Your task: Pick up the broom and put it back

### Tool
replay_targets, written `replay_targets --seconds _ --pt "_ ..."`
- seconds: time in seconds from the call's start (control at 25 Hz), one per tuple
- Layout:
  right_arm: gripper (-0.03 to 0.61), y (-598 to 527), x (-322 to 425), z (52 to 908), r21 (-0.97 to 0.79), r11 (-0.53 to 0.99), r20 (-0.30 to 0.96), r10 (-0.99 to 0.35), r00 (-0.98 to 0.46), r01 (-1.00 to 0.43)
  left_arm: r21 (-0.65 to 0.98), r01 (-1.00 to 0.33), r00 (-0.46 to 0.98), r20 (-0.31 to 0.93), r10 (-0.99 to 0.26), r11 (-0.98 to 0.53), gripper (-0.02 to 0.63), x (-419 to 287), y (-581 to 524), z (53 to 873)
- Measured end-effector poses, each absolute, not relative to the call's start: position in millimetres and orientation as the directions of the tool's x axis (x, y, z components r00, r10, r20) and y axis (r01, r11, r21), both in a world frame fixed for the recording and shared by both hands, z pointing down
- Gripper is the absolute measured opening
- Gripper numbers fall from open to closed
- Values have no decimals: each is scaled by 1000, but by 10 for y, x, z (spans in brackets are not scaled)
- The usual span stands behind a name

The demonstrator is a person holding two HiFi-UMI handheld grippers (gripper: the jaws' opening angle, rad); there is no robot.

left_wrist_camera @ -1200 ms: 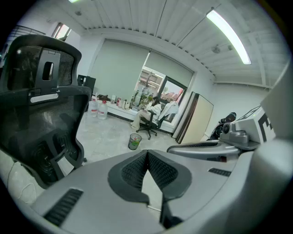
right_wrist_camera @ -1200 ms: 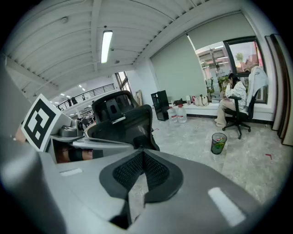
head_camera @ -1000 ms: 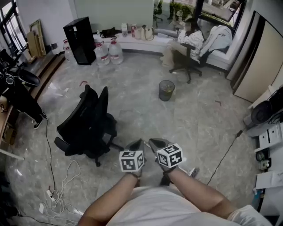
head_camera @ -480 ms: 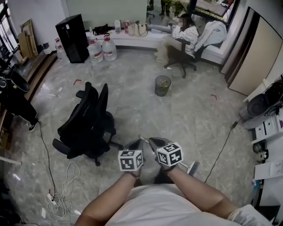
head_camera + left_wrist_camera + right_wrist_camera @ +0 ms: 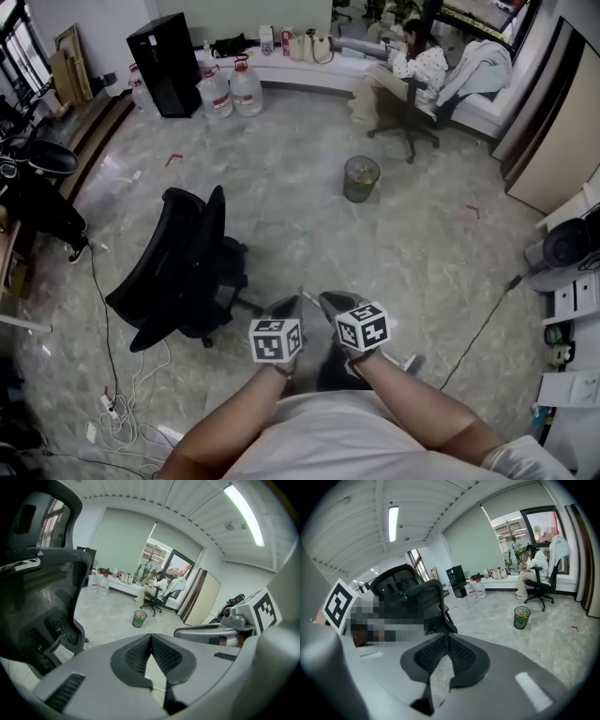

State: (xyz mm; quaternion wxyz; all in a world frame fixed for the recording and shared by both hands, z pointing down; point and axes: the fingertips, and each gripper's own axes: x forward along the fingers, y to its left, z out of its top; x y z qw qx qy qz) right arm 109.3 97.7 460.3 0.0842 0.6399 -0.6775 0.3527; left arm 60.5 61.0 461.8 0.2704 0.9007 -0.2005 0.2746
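Black office chair [image 5: 178, 267], grey marbled floor [image 5: 281, 187], green bin [image 5: 361, 179].

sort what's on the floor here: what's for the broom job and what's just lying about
For the job: what looks like the broom head by the right arm; left tool; right tool, jaws just opening, empty.
Lying about: office chair, bin, water jugs, black cabinet.

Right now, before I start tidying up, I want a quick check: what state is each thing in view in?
left tool, shut, empty.
right tool, jaws just been opening, narrow slit, nothing between.
office chair, upright, unoccupied.
wastebasket, upright, litter inside.
water jugs, upright, capped.
ceiling light, on.
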Motion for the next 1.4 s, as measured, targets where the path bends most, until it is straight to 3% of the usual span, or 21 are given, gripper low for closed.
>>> replay_targets --seconds 0.32,0.52,0.92,1.4 --pt "61 448 1969 5397 -428 7 630 -714 -304 -904 359 -640 669 695 -264 -679 8 1135 -36 5386" --pt "89 189 2107 6301 -432 22 712 -605 -356 -901 363 -699 614 745 -259 -616 8 1089 -316 6055" --pt "122 -397 2313 9153 -391 33 797 -487 -356 -920 353 -729 549 813 -193 -587 8 858 -630 8299" --pt "132 -377 1693 12674 -418 51 870 -267 -415 -907 383 -774 503 856 -122 -504 8 371 -690 11313"
